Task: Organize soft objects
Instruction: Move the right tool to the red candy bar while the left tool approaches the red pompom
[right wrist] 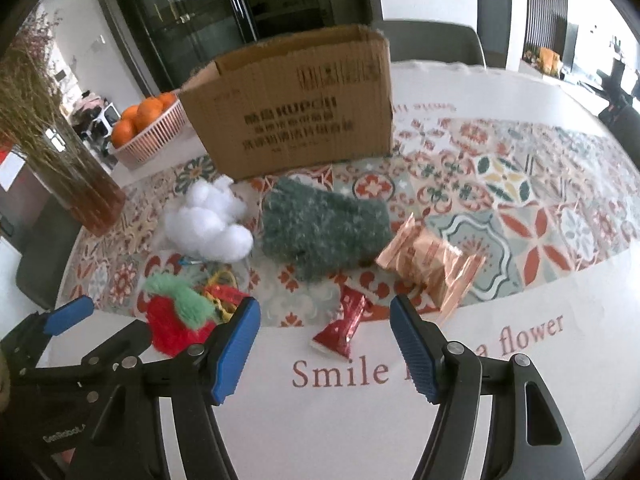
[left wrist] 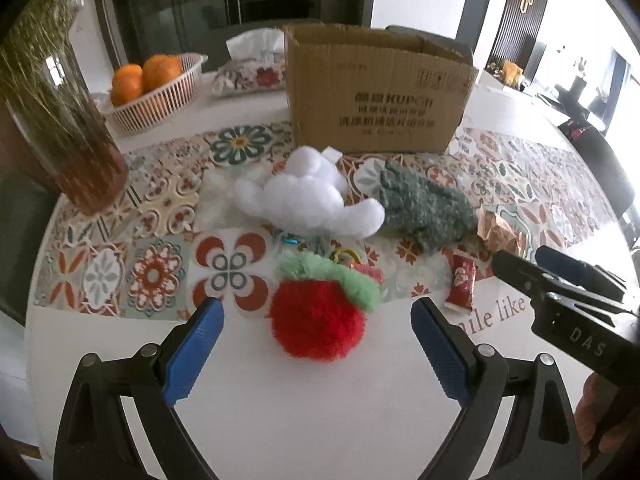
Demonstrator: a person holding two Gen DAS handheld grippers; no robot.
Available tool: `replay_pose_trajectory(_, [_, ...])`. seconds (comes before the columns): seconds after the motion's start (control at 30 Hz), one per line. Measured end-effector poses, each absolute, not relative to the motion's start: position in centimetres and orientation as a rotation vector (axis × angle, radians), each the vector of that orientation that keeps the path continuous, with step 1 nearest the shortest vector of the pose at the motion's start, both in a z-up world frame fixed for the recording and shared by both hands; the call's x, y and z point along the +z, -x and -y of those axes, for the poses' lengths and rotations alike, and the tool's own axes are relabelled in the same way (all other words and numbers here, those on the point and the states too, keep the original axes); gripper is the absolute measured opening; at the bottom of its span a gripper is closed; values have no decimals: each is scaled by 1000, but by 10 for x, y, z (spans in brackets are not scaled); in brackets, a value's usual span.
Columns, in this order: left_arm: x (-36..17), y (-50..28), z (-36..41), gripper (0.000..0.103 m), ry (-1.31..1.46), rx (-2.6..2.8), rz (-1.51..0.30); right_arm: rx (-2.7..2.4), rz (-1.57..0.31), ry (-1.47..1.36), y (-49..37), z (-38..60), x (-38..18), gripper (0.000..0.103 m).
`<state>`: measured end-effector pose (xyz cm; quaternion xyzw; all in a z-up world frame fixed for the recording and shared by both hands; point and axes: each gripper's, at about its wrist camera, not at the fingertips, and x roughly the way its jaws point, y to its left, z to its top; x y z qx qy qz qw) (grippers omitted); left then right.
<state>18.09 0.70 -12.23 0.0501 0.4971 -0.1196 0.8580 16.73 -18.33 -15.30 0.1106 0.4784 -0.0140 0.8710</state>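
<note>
On the counter (left wrist: 304, 420), the far-left basket (left wrist: 160, 108) holds oranges (left wrist: 146, 74), and only the left wrist view shows the tissue box (left wrist: 250, 70) left of the open cardboard box (left wrist: 376, 92), its contents unseen. The white plush (left wrist: 304, 196), red plush (left wrist: 318, 326) and green glove (left wrist: 424, 208) lie near it. The left gripper (left wrist: 318, 332) fingers spread around the red plush; the right gripper (right wrist: 324, 332) fingers spread over a red wrapper (right wrist: 342, 330).
</note>
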Motion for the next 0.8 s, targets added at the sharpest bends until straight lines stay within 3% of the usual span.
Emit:
replay_pose_trajectory(0.57, [-189,-212,0,95,-131,-274,-1190,-79,-1155,-294,-197,193,-214,66])
replay_pose_trajectory(0.8, [-204,-221,4,89,-139,-273,-1220,-75,-1205,-303,-205,194,-228,61])
